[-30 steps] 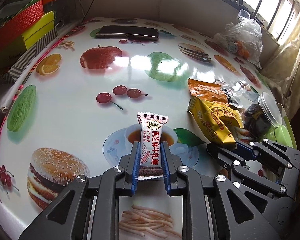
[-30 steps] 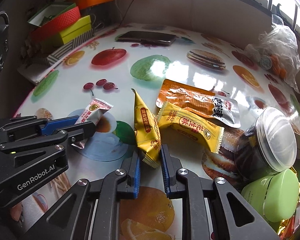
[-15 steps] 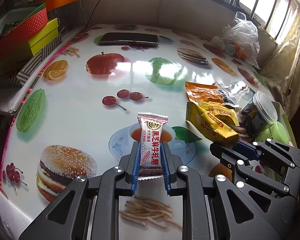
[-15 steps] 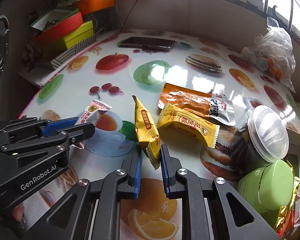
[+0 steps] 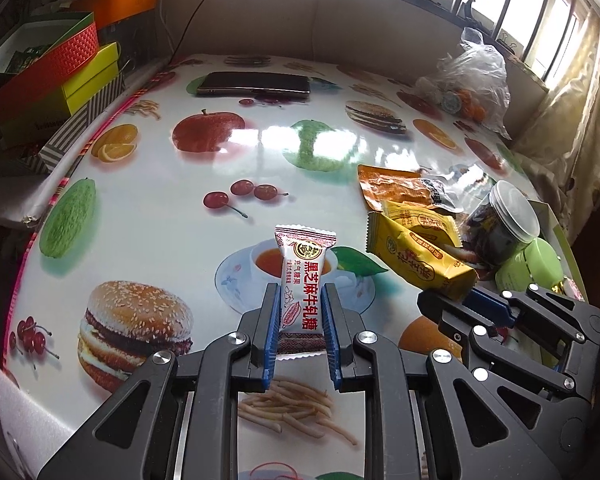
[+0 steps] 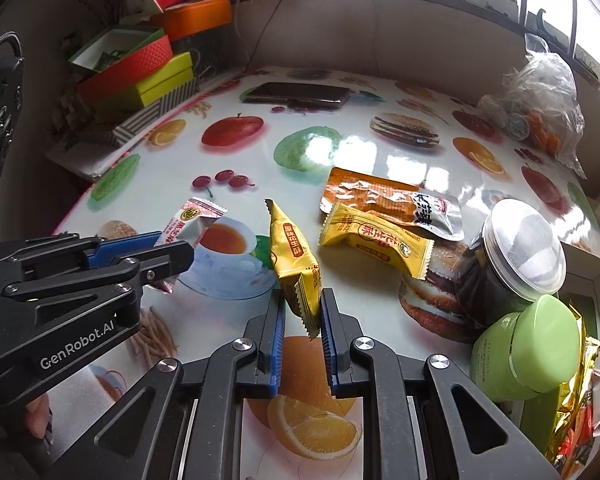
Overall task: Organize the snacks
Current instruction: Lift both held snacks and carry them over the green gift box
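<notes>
My left gripper is shut on a white candy packet with red print, held upright above the table; the same packet shows in the right wrist view. My right gripper is shut on the crimped end of a yellow snack packet, which hangs tilted off the table and also shows as the yellow snack packet at the right of the left wrist view. A second yellow packet and an orange packet lie flat on the fruit-print tablecloth.
A dark-filled jar with a clear lid and a green container stand at the right, beside more wrapped snacks. A phone lies at the back. Stacked boxes sit far left, a plastic bag far right.
Both grippers have lifted a little with their packets, so the table looks further away. The yellow packet has come clear of the table and the other packets.
</notes>
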